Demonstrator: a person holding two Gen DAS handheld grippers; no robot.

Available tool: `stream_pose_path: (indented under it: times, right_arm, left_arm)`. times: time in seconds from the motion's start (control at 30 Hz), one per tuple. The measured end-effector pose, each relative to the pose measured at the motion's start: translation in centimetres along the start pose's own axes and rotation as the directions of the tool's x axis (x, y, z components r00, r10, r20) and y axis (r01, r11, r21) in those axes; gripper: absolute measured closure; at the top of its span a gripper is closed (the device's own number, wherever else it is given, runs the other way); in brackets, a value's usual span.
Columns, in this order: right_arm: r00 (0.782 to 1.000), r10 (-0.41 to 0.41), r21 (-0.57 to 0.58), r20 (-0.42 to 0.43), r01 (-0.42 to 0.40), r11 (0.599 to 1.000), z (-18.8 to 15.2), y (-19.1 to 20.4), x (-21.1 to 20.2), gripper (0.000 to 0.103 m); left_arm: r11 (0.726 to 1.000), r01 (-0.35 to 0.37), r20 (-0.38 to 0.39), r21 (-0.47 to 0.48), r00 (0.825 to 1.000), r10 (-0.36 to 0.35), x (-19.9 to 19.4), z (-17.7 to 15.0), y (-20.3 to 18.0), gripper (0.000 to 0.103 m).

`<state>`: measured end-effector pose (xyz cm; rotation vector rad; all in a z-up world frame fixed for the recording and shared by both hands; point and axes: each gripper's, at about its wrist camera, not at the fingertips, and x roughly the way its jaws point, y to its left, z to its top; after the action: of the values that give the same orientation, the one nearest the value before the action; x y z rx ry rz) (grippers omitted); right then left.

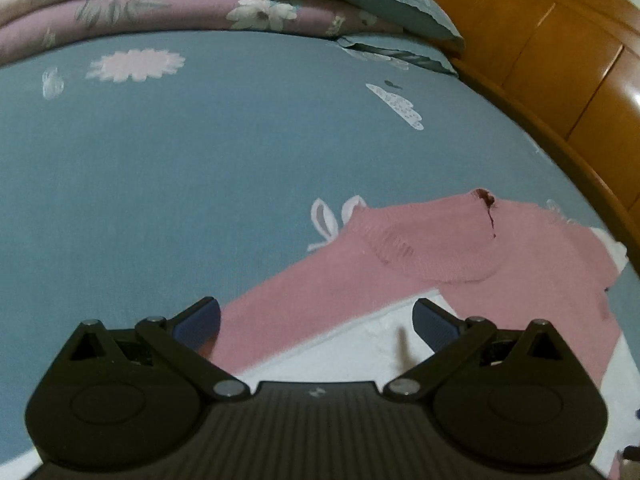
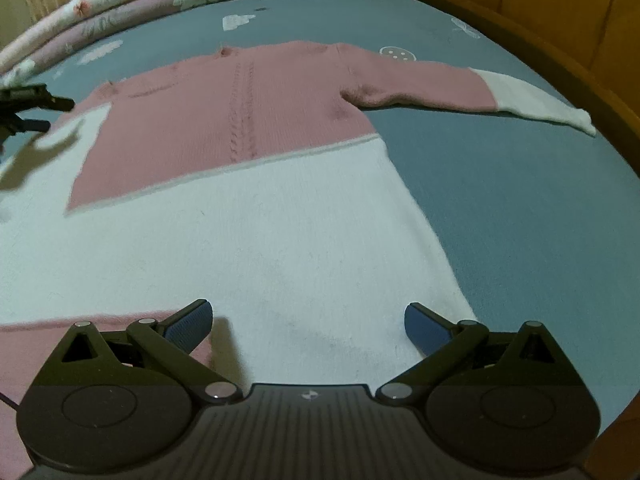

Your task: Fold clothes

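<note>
- Pink-and-white sweater (image 2: 256,128) lies flat on the blue bedsheet (image 2: 500,184); one sleeve stretched toward 2 o'clock, white cuff at its end.
- Other sleeve looks folded across the body at 9 o'clock; its end is cut off by the frame edge.
- Right gripper (image 2: 308,326) spread wide above the white hem, gripping nothing.
- Left gripper (image 1: 316,324) also wide, empty, over the pink-white seam; contact with the fabric cannot be told.
- Left view blurred; sweater's lower part hidden behind the gripper body.
- Folded floral quilts (image 1: 160,4) at 12 o'clock; wooden bed frame (image 1: 560,60) at 2 o'clock.
</note>
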<state>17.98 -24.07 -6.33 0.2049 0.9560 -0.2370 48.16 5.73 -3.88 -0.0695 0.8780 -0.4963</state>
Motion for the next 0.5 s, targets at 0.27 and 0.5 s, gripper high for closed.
stream_pose_path:
  times: [0.27, 0.5]
  right_arm:
    - [0.993, 0.059, 0.038, 0.098, -0.063, 0.997, 3.4, -1.9, -2.1, 0.000]
    - [0.986, 0.080, -0.008, 0.143, -0.080, 0.997, 6.7, -3.5, -1.6, 0.000]
  left_arm:
    - [0.991, 0.101, -0.026, 0.087, 0.995, -0.099, 0.4, 0.2, -4.4, 0.001]
    - [0.996, 0.033, -0.084, 0.087, 0.996, -0.025, 2.6, -1.0, -5.4, 0.001]
